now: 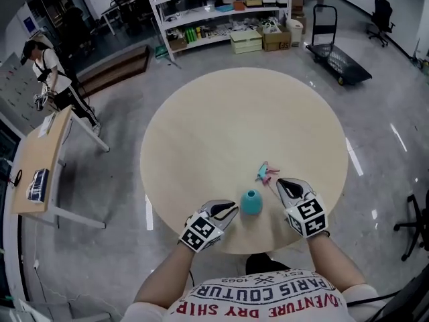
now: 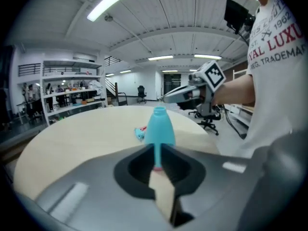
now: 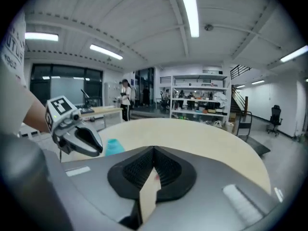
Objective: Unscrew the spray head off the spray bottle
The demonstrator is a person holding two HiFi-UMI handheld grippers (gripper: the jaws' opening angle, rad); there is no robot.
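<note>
A teal spray bottle point(image 1: 251, 202) stands upright near the front edge of the round table point(image 1: 221, 126), with its neck bare. Its teal and pink spray head point(image 1: 265, 173) lies on the table just behind it. My left gripper point(image 1: 233, 207) points at the bottle point(image 2: 159, 126) from its left, a short way off; only a narrow slit shows between its jaws, and nothing is held. To the bottle's right, beside the spray head, my right gripper point(image 1: 280, 182) is shut and empty. The right gripper view shows the bottle point(image 3: 113, 147) partly behind the left gripper point(image 3: 98, 150).
The table's front edge lies just under both grippers. A wooden desk point(image 1: 37, 166) stands at the left, with a person point(image 1: 53, 79) beyond it. Shelves point(image 1: 214, 12) and a flat cart point(image 1: 338, 62) are at the back; an office chair point(image 1: 415, 223) is at the right.
</note>
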